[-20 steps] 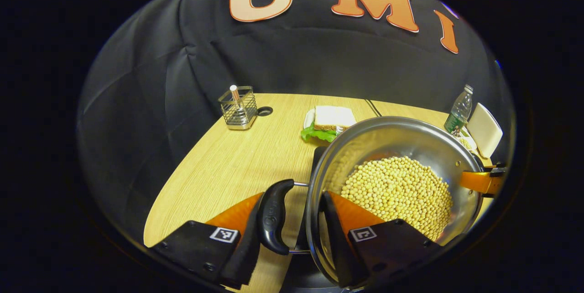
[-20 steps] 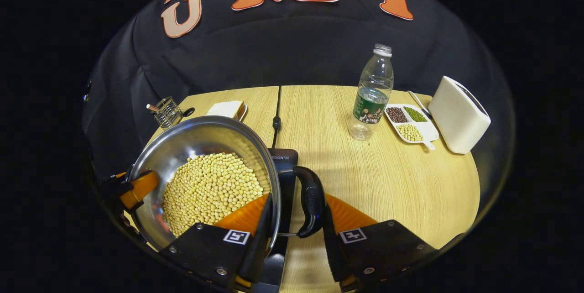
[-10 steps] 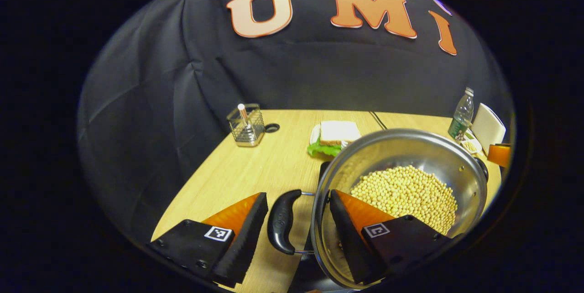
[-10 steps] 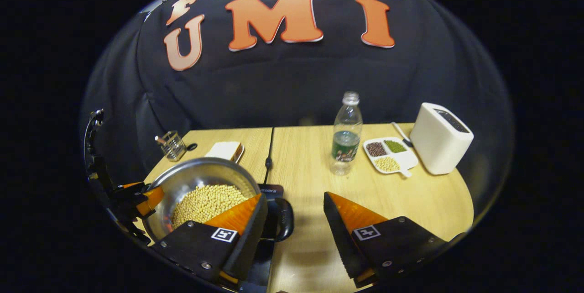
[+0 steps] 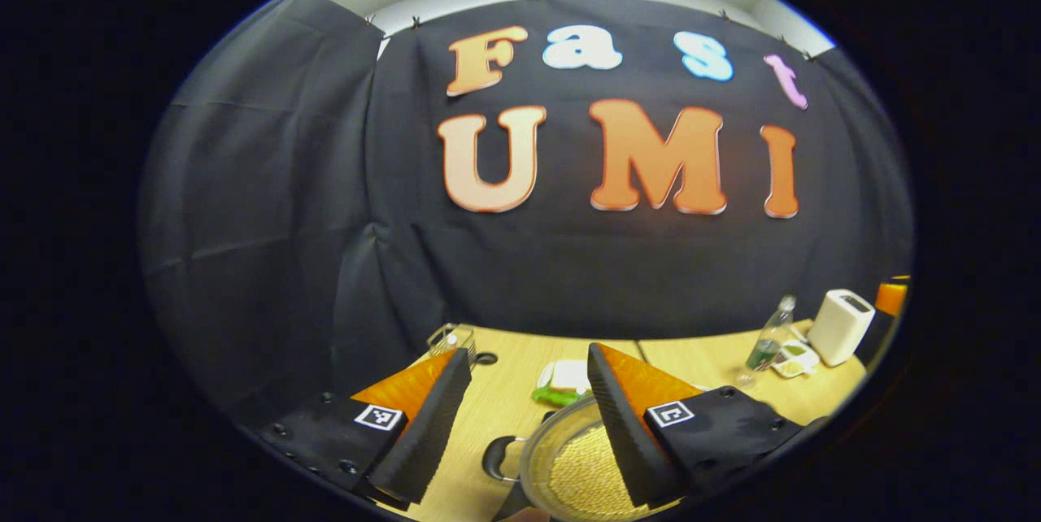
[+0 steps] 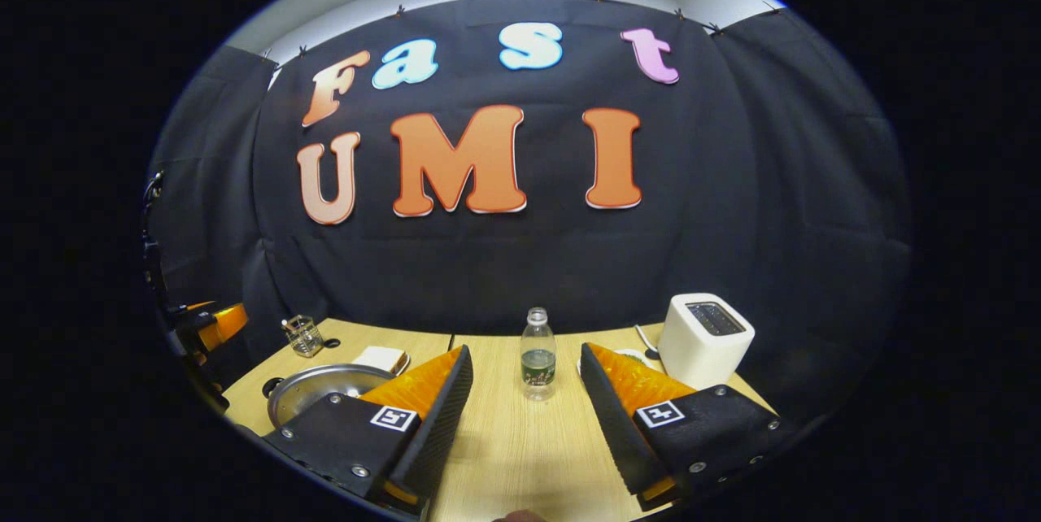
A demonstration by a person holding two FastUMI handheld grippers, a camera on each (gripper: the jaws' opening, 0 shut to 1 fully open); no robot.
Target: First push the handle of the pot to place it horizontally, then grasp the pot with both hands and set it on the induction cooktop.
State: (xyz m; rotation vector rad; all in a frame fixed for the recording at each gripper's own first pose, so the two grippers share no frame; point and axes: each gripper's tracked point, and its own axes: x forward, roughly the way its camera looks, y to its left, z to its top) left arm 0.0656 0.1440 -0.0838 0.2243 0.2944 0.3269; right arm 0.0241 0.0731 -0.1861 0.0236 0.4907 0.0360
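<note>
Below my left gripper [image 5: 529, 424], on the wooden table [image 5: 504, 392], sits the pot [image 5: 569, 469], filled with pale yellow beans [image 5: 581, 477]. Its black side handle [image 5: 498, 457] juts toward the near left, level with the rim. A dark edge shows under the pot; I cannot tell whether that is the induction cooktop. My left gripper's fingers are spread wide with nothing between them, and both hang above the pot, clear of it.

Behind the pot lies a sandwich [image 5: 561, 380] with a green leaf. Farther back and left of the pot stands a wire holder [image 5: 451, 337]. Well to the right of the pot are a water bottle [image 5: 768, 343], a divided dish [image 5: 795, 358] and a white toaster [image 5: 842, 325].

My right gripper [image 6: 520, 416] is also spread and empty, raised over bare table right of the pot [image 6: 325, 388]. The bottle [image 6: 537, 354] stands between its fingers, farther off.
</note>
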